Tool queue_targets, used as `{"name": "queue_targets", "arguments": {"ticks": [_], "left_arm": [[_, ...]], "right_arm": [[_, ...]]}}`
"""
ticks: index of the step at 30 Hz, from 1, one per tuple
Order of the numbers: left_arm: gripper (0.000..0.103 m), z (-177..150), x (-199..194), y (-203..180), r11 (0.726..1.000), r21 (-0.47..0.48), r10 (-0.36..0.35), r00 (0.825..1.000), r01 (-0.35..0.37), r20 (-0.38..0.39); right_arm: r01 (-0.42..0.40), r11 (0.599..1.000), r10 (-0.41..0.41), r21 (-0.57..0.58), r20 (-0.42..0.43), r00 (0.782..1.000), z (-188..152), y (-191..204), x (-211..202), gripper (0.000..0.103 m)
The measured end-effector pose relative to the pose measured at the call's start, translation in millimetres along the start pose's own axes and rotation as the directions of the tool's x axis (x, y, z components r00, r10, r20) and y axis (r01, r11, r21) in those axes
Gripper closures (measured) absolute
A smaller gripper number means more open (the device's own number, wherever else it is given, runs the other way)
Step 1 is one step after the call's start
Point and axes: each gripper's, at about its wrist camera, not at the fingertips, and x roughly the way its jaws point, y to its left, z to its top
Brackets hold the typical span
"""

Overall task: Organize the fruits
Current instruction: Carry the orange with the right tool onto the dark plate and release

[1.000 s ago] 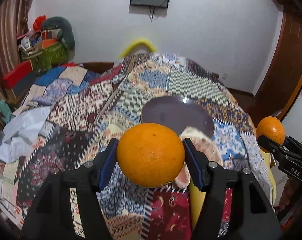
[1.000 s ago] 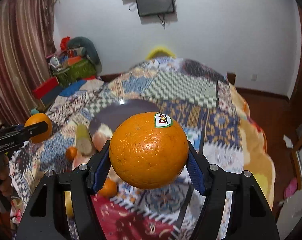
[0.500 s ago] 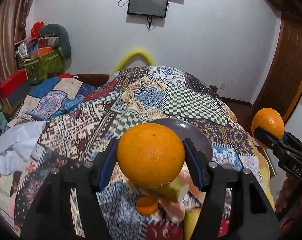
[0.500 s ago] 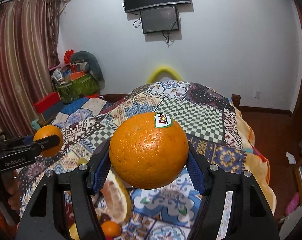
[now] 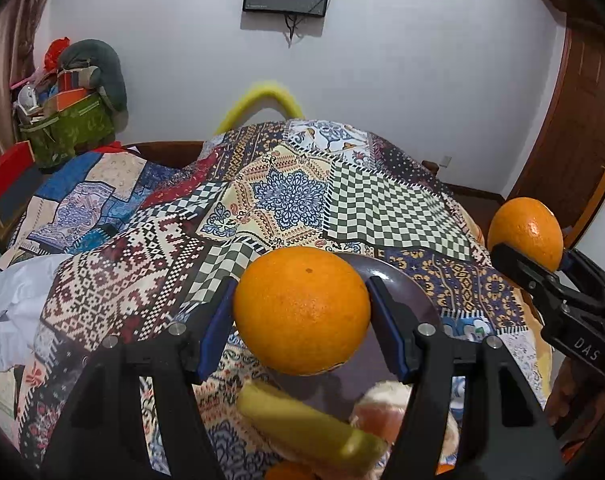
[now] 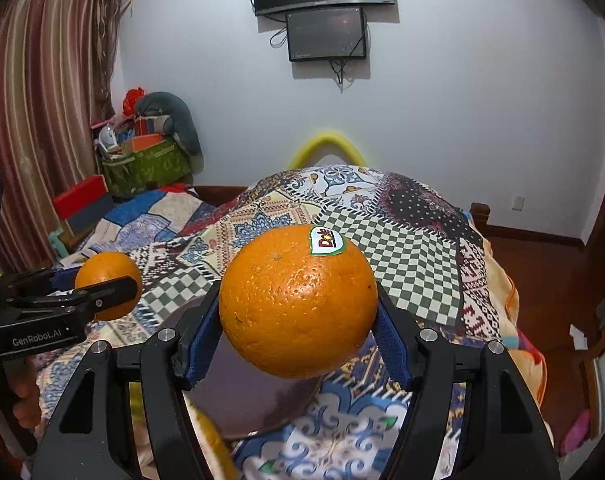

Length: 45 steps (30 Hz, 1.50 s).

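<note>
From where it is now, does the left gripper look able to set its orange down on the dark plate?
Probably yes. The left gripper holds its orange right over the dark plate, whose far part looks bare; other fruit crowds only the near edge.

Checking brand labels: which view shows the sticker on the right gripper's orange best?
Right wrist view: the white oval sticker sits near the top of the round orange clamped in the right gripper, red lettering facing the camera. Left wrist view shows that orange small at the right edge, sticker not visible.
</note>
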Motion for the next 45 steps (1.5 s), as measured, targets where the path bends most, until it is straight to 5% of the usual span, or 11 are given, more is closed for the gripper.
{"name": "queue_targets", "arguments": {"ticks": [13, 20, 36, 45], "left_arm": [[0.039, 8.7, 66.9, 10.2, 0.999, 0.038, 0.038, 0.993, -0.034, -0.111], [0.039, 4.1, 92.4, 8.4, 0.998, 0.06, -0.014, 0.978, 0.027, -0.206], [0.039, 0.0, 115.1, 17.3, 0.999, 0.009, -0.033, 0.952, 0.038, -0.305], [0.033, 10.9, 83.6, 12.8, 0.999, 0.037, -0.018, 0.973, 0.027, -0.229]], "right_arm": [[-0.023, 0.998, 0.014, -0.065, -0.136, 0.991, -4.2, -2.0, 61.7, 0.038], [-0.088, 0.99, 0.055, -0.111, -0.273, 0.96, -16.7, 0.4, 99.4, 0.038], [-0.125, 0.986, 0.075, -0.106, -0.389, 0.918, -29.2, -4.8, 123.4, 0.037], [-0.113, 0.984, 0.065, -0.139, -0.31, 0.949, -18.2, -1.3, 90.9, 0.027]]}}
